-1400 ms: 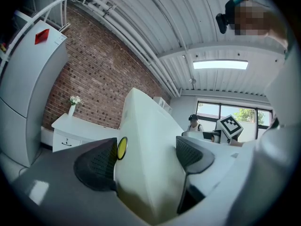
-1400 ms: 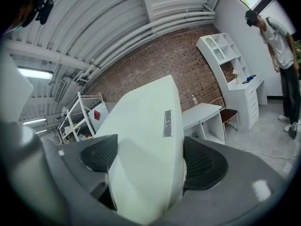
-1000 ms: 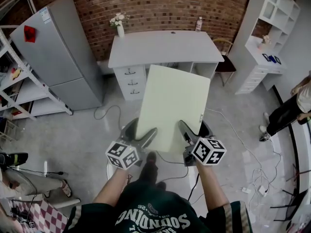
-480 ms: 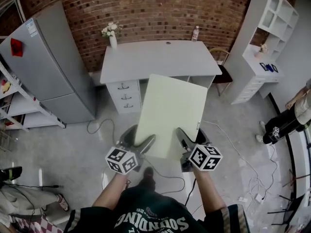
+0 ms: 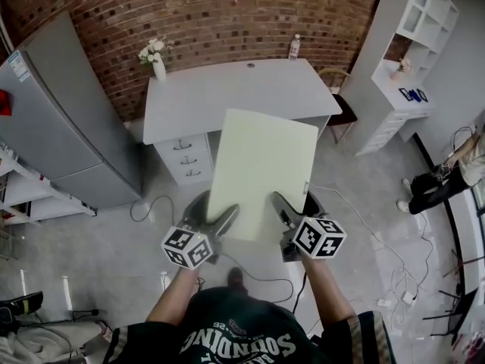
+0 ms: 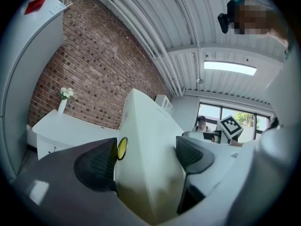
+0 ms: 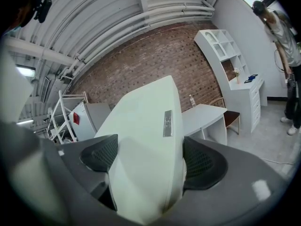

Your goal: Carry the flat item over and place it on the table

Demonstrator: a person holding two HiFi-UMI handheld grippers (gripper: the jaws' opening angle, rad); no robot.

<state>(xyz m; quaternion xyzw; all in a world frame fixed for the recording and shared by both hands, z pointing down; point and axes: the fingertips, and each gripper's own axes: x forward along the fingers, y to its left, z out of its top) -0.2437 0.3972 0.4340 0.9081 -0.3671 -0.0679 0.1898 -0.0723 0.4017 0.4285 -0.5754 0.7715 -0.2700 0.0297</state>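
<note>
While the head view looks down on it, the pale flat board (image 5: 261, 169) is off the floor (image 5: 114, 233), far edge overlapping the front of the white desk (image 5: 227, 89) in frame; left gripper (image 5: 214, 220) and right gripper (image 5: 297, 212) hold its near edge. Left gripper view: jaws clamped on the board, a pad (image 6: 96, 164) on each face. Right gripper view: same, jaws pinched on the board edge, grey label strip (image 7: 168, 123) facing camera

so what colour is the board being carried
Pale green board, plain, best seen in the head view.
</note>
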